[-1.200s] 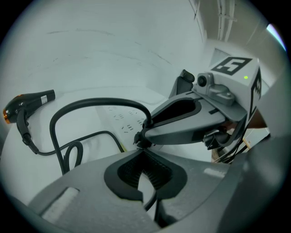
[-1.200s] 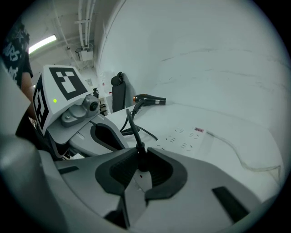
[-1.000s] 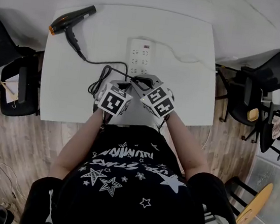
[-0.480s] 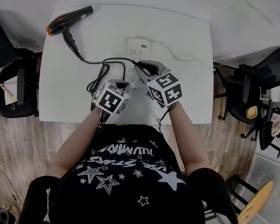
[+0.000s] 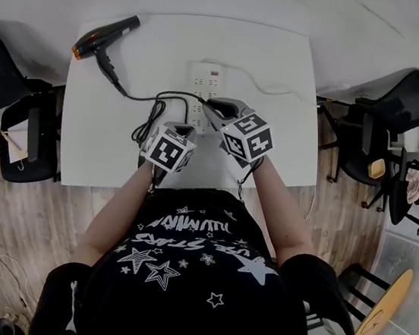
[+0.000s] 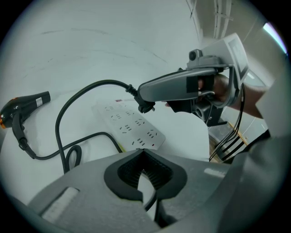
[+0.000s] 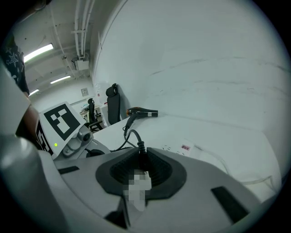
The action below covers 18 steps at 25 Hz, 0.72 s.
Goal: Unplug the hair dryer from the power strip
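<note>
Right gripper (image 5: 211, 105): the jaws are clamped on the black plug (image 6: 144, 107) and have just been closing on it. The plug hangs above the white power strip (image 5: 205, 84), apart from its sockets. Left gripper (image 5: 182, 127): the jaws are together with nothing between them, and the tips sit at the strip's 6 o'clock end. Contact there cannot be confirmed. The hair dryer (image 5: 105, 33) lies on the white table (image 5: 283, 73) at 10 o'clock from the strip. Its cord (image 5: 148, 96) loops across to the plug.
</note>
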Each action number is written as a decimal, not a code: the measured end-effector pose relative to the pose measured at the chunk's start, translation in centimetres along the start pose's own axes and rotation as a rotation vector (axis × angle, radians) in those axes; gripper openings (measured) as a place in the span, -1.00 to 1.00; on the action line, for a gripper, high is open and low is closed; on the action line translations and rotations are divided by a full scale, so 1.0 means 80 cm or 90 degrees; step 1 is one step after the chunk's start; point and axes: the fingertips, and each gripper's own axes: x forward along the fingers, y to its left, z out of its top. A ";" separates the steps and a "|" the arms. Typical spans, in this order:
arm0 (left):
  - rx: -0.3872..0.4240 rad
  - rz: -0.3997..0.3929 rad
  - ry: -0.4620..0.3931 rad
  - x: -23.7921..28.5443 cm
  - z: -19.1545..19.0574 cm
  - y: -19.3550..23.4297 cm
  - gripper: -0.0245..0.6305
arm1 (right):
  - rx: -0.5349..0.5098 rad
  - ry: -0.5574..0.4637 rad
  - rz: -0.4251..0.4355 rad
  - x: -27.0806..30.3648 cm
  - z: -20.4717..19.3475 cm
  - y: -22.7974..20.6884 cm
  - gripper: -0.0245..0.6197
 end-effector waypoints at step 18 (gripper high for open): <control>-0.038 -0.031 -0.108 -0.046 -0.004 0.013 -0.91 | 0.043 -0.003 -0.033 -0.016 -0.018 0.023 -0.74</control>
